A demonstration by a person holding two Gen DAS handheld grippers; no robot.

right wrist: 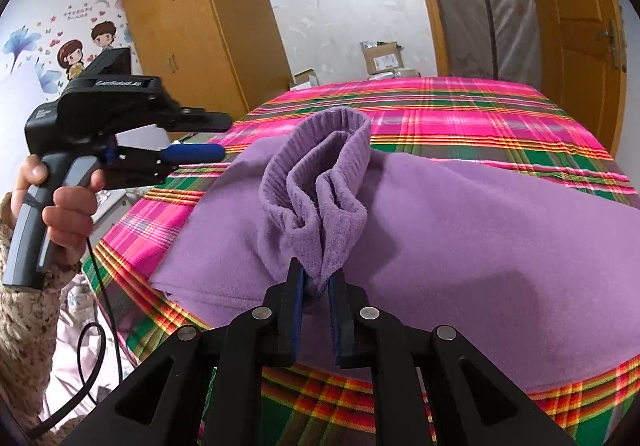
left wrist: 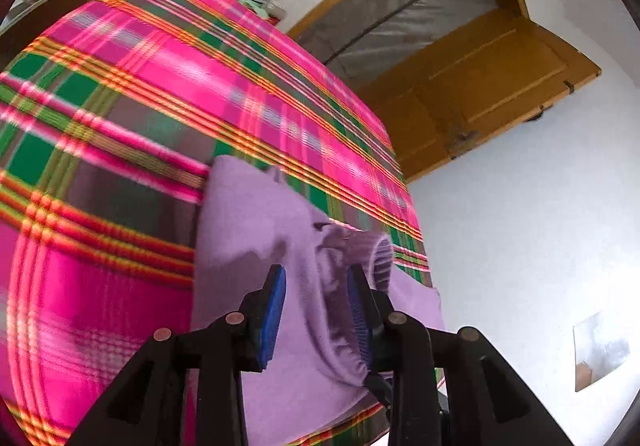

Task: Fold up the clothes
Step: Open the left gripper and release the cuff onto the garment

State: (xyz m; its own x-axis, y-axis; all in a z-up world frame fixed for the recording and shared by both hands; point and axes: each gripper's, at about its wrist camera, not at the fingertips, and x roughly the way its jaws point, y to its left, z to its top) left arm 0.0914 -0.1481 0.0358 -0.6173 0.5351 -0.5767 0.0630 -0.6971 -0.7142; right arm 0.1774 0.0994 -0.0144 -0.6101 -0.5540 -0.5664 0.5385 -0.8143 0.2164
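Note:
A purple fleece garment (right wrist: 460, 230) lies folded on a bed with a pink and green plaid sheet (right wrist: 460, 105). Its ribbed opening (right wrist: 320, 173) stands bunched up in the right wrist view, and my right gripper (right wrist: 317, 278) is shut on the lower end of that bunch. My left gripper (right wrist: 220, 135), held in a hand (right wrist: 68, 213), hovers open off the garment's left edge with nothing between its fingers. In the left wrist view the left gripper (left wrist: 316, 272) is open above the purple garment (left wrist: 248, 213), with the ribbed opening (left wrist: 376, 258) beside its right pad.
A wooden wardrobe (right wrist: 192, 45) stands at the back left, cardboard boxes (right wrist: 380, 57) behind the bed, and a plastic-wrapped mattress (right wrist: 480, 5) leans by the door (right wrist: 580, 45). A black cable (right wrist: 92, 326) hangs off the left gripper beside the bed's near left corner.

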